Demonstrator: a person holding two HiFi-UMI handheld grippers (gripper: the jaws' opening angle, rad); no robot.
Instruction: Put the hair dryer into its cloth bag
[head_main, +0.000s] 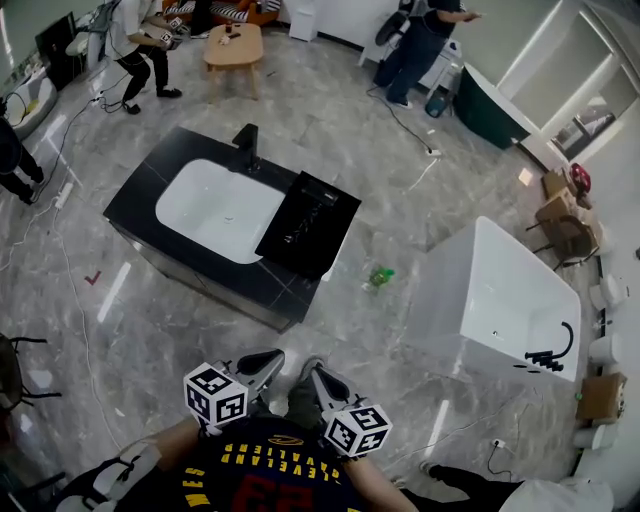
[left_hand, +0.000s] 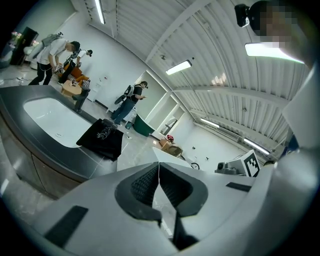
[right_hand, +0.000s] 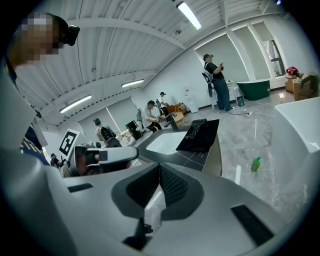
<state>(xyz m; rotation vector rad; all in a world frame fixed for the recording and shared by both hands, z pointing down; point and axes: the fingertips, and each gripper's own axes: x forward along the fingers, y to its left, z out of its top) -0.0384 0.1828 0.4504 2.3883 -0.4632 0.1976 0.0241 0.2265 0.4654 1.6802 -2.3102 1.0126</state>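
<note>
Both claws are pressed fully together with nothing between their pads. The left gripper (left_hand: 159, 172) and right gripper (right_hand: 160, 176) hang side by side close to the person's body, at the bottom of the head view. The black cloth bag (head_main: 308, 225) lies well ahead of them, flat on the right end of the dark counter (head_main: 140, 195). It sits just beside the white basin (head_main: 215, 210) and reaches the counter's right edge. The hair dryer cannot be picked out; it may lie dark on dark upon the bag. Open floor (head_main: 150, 320) separates the grippers from the counter. A green bottle (head_main: 381, 275) lies between the counter and a white bathtub (head_main: 490, 300) at the right.
</note>
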